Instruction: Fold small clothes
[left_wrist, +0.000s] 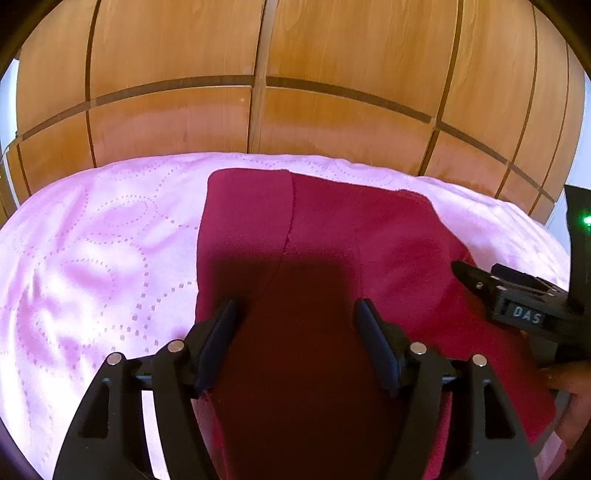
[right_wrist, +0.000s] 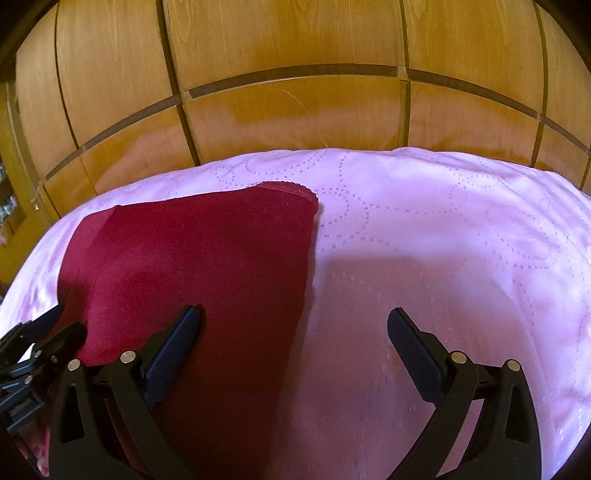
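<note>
Red garment (left_wrist: 332, 229) lay flat on bed (left_wrist: 92, 240), long axis running away from me; left hand-held gripper (left_wrist: 295, 314) over it, right hand-held gripper (right_wrist: 295, 325) astride its right edge; both agape, empty.

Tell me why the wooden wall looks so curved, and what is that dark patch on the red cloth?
Left wrist view: the fisheye lens bows the wooden panels; the dark patch is a shadow on the red garment, above the left hand-held gripper. Right wrist view: same bowing, with a shadow across the pink bedspread.
</note>
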